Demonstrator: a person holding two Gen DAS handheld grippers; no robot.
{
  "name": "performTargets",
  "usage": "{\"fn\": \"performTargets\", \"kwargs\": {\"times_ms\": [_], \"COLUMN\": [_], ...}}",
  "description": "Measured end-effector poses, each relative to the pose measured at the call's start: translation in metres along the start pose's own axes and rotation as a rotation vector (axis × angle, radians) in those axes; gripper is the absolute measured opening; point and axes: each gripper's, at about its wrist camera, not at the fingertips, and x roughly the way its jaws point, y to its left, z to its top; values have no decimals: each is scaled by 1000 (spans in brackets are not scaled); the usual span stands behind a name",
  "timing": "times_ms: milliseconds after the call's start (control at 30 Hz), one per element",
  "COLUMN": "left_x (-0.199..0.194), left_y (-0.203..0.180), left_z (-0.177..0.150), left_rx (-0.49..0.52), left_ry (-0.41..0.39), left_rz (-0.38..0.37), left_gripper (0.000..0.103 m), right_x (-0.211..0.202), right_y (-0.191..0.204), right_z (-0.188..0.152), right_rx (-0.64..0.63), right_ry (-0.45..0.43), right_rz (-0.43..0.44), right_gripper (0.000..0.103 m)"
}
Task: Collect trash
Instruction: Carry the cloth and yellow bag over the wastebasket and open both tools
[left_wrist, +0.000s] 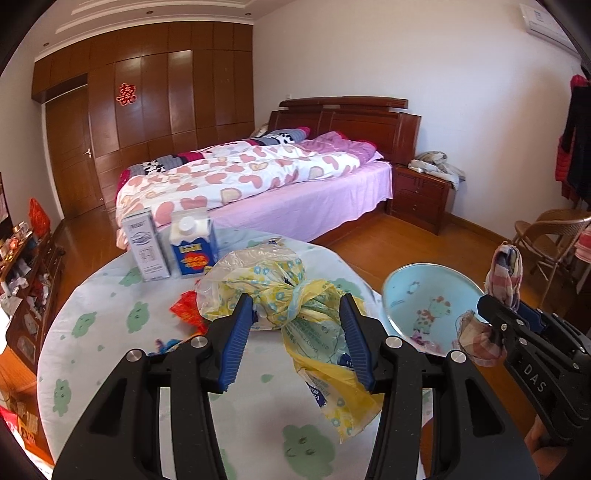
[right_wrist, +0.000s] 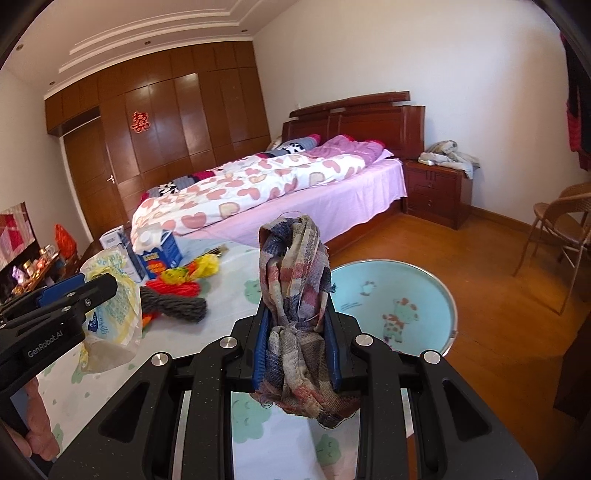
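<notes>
R tongs (right_wrist: 295, 325) clamped on checked rag (right_wrist: 295, 258), L tongs (left_wrist: 297, 306) astride plastic bag (left_wrist: 273, 291)

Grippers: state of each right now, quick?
Left gripper: open, jaws either side of the plastic bag.
Right gripper: shut on the plaid rag.

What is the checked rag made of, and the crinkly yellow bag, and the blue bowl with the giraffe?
The rag looks like woven cotton cloth: matte, with frayed edges and loose threads. The bag seems to be thin plastic film: partly see-through, crinkled and shiny. The bowl is probably enamelled metal, going by its glossy inside and silvery rim, though it could be hard plastic.
</notes>
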Motion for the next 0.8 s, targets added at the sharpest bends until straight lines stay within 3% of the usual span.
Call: {"fn": "performTargets", "kwargs": {"times_ms": [800], "left_x": [46], "left_y": [-59], "left_z": [9], "left_rx": [44], "left_ry": [37], "left_rz": [-117], "left_gripper": [49], "right_x": [19], "right_y": [-68], "right_z": [2], "right_rx": [81], "right_ry": [-2], "right_rz": [-143], "right_gripper": [27]}}
